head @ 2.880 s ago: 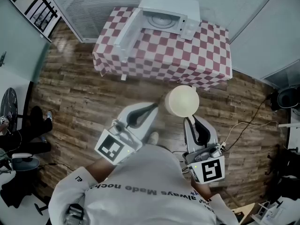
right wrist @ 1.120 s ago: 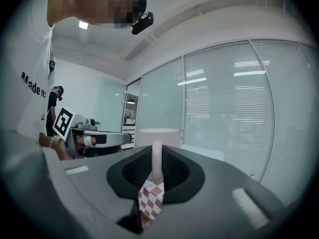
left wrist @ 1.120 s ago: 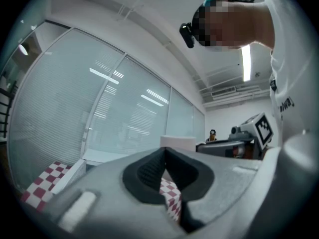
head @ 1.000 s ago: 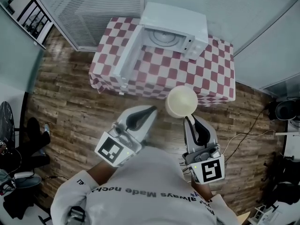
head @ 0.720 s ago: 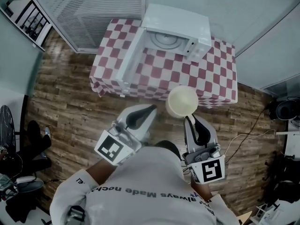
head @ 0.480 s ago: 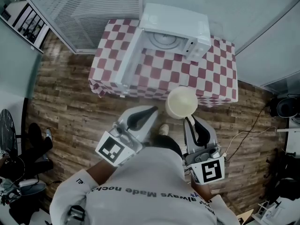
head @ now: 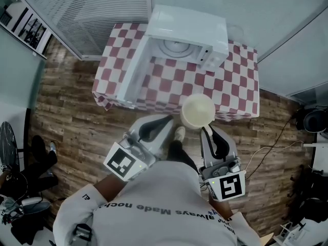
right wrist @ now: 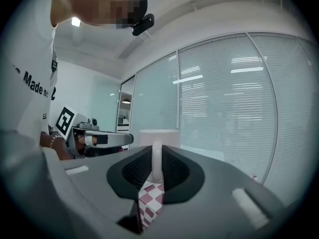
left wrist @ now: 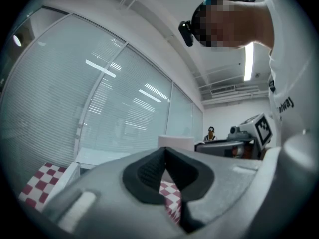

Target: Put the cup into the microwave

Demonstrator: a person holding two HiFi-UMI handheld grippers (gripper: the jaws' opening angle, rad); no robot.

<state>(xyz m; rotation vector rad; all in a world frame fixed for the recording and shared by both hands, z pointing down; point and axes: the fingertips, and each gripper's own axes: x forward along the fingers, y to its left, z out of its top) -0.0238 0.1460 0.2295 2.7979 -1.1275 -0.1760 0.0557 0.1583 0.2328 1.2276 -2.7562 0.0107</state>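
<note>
A cream cup (head: 198, 111) hangs above the table's near edge, with my right gripper (head: 203, 129) shut on its handle. In the right gripper view the handle (right wrist: 156, 162) stands upright between the pads, the cup body (right wrist: 158, 135) just beyond. The white microwave (head: 192, 28) stands at the back of the red-and-white checked table (head: 231, 82), its door (head: 133, 69) swung open to the left and its round turntable (head: 177, 48) showing. My left gripper (head: 167, 119) is shut on nothing, left of the cup; its pads (left wrist: 149, 171) meet at the tips.
A glass wall with blinds (head: 97, 9) runs behind the table. The floor is wooden planks (head: 66, 111). Cables (head: 277, 147) and dark equipment (head: 310, 119) lie at the right, and more dark items (head: 20, 173) at the left. My shoe (head: 179, 133) shows below the cup.
The table and microwave have drawn closer and shifted left in the head view as I step forward. Both grippers keep their pose, and the cup stays in the right one.
</note>
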